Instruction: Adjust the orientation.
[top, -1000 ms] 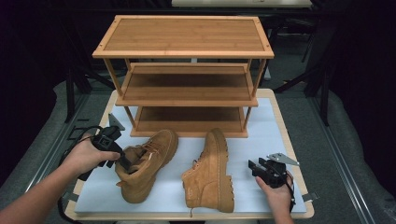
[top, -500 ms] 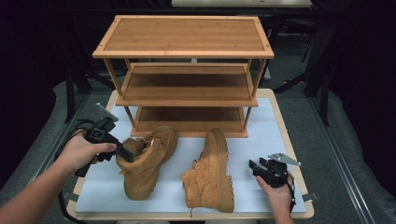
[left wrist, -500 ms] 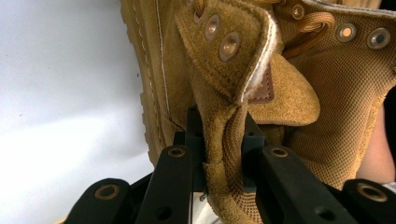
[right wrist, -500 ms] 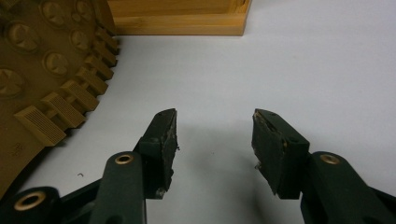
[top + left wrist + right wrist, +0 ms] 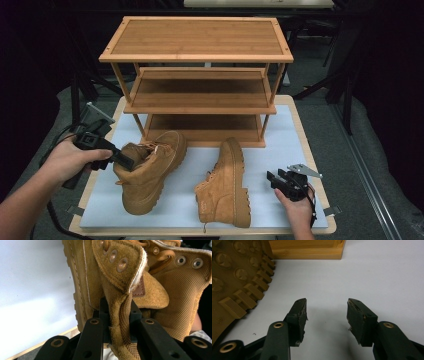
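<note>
Suede, tan and napped: my left tool [image 5: 122, 161] is clamped on the collar of the left boot [image 5: 150, 172], both black pads pinching the soft folded edge, brass eyelets and fleecy lining showing just above them. That boot hangs tilted over the pale matte surface [image 5: 280, 150], toe toward the bamboo rack [image 5: 200, 90] with its three slatted shelves. Beside it the right boot [image 5: 225, 187] lies on its side, chunky lugged sole facing my right tool [image 5: 275, 179]. That tool rests low on the surface, jaws apart, scuffed pads holding nothing.
</note>
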A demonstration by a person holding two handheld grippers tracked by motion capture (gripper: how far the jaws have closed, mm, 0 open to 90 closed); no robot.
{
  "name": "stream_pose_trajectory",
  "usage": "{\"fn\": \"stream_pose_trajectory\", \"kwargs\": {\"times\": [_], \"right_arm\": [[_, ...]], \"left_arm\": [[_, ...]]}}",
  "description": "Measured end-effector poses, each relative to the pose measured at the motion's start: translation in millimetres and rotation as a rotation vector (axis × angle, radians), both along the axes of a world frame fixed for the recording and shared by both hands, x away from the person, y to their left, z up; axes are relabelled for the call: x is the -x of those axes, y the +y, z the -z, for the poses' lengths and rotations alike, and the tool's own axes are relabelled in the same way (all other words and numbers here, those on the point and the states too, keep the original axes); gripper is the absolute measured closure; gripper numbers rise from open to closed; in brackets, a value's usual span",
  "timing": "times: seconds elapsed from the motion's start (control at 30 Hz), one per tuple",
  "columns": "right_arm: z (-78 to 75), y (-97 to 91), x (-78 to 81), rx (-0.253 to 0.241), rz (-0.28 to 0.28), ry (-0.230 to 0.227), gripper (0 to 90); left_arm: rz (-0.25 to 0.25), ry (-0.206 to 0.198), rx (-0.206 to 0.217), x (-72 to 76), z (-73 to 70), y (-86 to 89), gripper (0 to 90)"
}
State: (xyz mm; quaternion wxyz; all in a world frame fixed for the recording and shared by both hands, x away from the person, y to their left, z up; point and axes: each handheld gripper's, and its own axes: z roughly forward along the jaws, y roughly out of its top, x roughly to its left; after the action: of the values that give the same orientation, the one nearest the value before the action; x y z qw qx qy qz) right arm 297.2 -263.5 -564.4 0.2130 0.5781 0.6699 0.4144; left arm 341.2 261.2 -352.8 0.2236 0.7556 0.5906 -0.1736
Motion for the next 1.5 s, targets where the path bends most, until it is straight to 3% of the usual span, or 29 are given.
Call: {"fn": "stream_pose_trajectory", "kwargs": {"times": [0.1,0.37,0.6,0.7,0.97,1.27,1.5], "right_arm": [[0.5,-0.1,-0.4,-0.007,0.000,-0.006,49.8],[0.3,-0.8,0.0,-0.007,0.004,-0.008,49.8],[0.5,-1.6,-0.2,-0.008,0.005,-0.008,49.8],[0.4,-1.8,-0.2,-0.008,0.006,-0.009,49.8],[0.1,-2.9,0.1,-0.007,0.012,0.001,49.9],[0.6,-2.9,-0.2,-0.015,0.015,-0.005,49.9],[0.8,-3.3,-0.5,-0.021,0.017,-0.003,49.9]], "left_arm": [[-0.006,-0.014,0.015,4.5,-15.4,4.3,79.8],[-0.011,-0.041,0.040,14.2,-37.6,9.6,79.9],[-0.027,-0.053,0.093,22.9,-61.3,19.6,80.1],[-0.029,-0.087,0.121,27.4,-74.3,24.4,80.1],[-0.032,-0.132,0.155,29.8,-85.4,28.1,80.3],[-0.074,-0.191,0.179,13.6,-86.4,24.9,80.1],[-0.129,-0.231,0.216,-12.9,-84.1,17.6,80.0]]}}
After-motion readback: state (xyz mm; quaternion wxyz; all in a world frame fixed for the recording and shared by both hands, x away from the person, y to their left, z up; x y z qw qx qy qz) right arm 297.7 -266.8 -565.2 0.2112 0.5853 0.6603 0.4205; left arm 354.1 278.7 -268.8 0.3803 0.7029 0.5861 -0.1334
